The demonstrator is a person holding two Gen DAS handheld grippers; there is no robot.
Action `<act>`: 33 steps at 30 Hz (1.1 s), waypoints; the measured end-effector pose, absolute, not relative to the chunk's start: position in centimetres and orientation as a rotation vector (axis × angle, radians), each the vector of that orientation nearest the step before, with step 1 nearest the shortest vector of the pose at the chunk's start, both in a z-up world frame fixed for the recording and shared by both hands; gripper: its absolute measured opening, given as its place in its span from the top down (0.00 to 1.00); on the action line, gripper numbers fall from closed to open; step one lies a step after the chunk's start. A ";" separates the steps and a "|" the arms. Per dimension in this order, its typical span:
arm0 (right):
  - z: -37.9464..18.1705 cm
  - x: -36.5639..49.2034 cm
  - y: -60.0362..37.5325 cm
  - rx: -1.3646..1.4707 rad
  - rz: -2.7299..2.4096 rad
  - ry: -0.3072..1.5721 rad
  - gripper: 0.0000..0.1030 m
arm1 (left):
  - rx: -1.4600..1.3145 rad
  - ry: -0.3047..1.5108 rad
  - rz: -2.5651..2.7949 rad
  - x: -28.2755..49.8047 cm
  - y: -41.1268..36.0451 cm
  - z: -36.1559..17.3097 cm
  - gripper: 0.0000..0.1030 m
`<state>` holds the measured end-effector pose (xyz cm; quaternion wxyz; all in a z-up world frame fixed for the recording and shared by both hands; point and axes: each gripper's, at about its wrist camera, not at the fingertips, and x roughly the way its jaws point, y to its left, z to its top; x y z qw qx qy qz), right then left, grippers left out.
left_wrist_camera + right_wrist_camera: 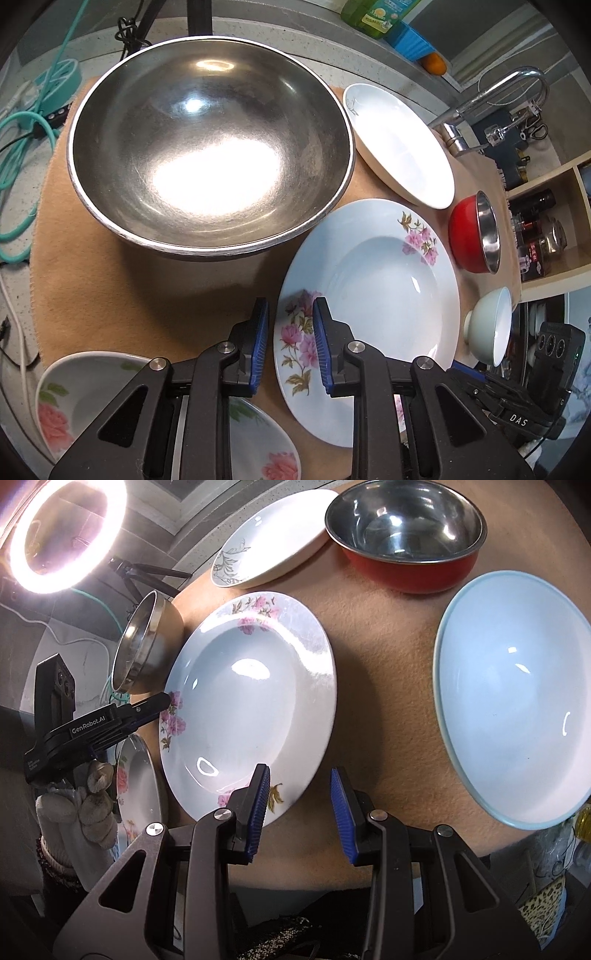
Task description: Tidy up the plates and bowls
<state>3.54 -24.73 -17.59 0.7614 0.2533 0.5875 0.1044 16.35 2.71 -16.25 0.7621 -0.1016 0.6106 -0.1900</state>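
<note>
Left gripper (290, 347) straddles flowered plate (369, 295) rim at plate's 8 o'clock – jaws narrow, pads not visibly pressing. Right gripper (301, 812) at plate's 5 o'clock, left finger (258, 808) over rim, jaws partly open – nothing held. Steel bowl (210, 158) at plate's 10 o'clock, on mat (110, 288).

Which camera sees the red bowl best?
The right wrist view. There the red bowl sits near the top, big enough to show its shiny metal inside and red wall. In the left wrist view the same bowl is small and squashed at the right edge, beside the flowered plate.
</note>
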 end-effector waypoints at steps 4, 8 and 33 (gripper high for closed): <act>-18.0 3.9 -24.6 0.562 0.226 1.285 0.65 | -0.228 1.335 -0.418 16.6 2.8 -16.4 0.84; -18.3 4.1 -24.5 0.570 0.230 1.291 0.80 | -0.225 1.332 -0.417 16.7 2.8 -16.3 0.85; -17.9 3.7 -24.8 0.541 0.229 1.280 0.80 | -0.178 1.347 -0.422 16.0 1.5 -16.1 0.85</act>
